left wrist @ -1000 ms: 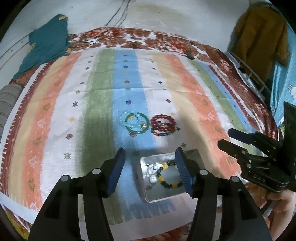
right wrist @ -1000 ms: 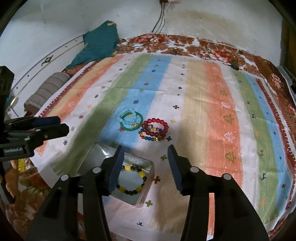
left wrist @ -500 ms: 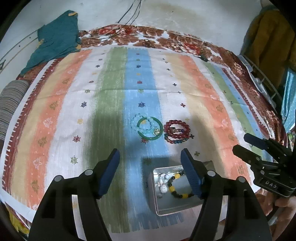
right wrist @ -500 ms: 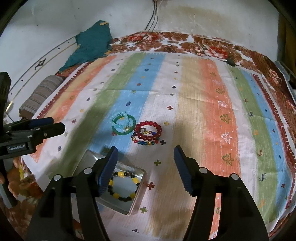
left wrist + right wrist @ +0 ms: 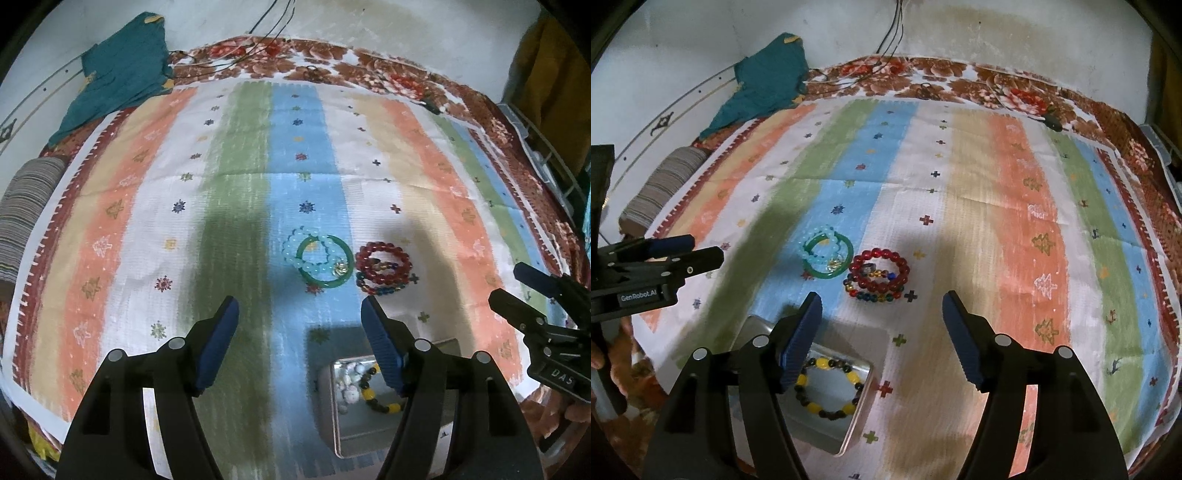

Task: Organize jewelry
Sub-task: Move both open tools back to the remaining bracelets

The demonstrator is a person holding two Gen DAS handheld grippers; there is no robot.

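Now, with both claws wide and empty, lower your right gripper over the red beads lying just beside the green bangle, beyond the tin. Pinch one strand squarely so the loops don't snag, and keep your left gripper clear. Expect the striped cloth to give; it lies on a floral bedspread against a stained wall.
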